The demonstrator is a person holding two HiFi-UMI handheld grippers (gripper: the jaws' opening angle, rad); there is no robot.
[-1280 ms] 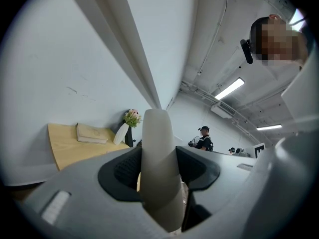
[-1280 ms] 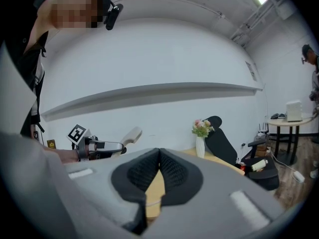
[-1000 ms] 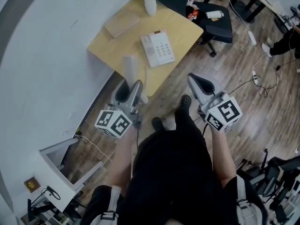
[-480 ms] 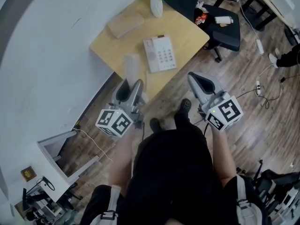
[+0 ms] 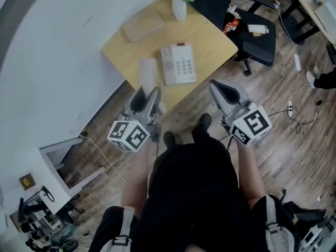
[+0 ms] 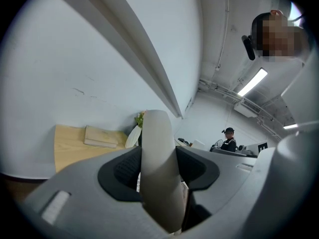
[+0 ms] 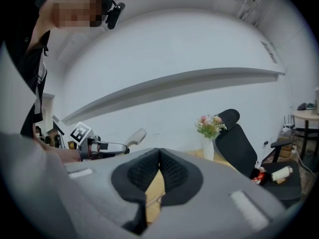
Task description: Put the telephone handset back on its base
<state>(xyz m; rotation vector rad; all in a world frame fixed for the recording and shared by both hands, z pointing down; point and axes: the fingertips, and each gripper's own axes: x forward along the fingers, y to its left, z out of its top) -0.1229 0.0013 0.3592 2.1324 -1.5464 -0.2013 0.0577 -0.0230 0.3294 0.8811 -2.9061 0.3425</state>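
You're closing on the tabletop [image 5: 210, 35] now. In the head view it slides lower and to the right, and the telephone base [image 5: 178, 63] comes down nearer your grippers than a second ago. The handset [image 5: 148, 73] in your left gripper [image 5: 148, 96] has its far end lying over the wood now, no longer just at the table's edge. Your feet have shifted: the left shoe [image 5: 169, 138] has moved leftward, and the right shoe [image 5: 203, 121] has pulled back closer to you. The black chair [image 5: 261, 34] swings out to the right and down the frame.
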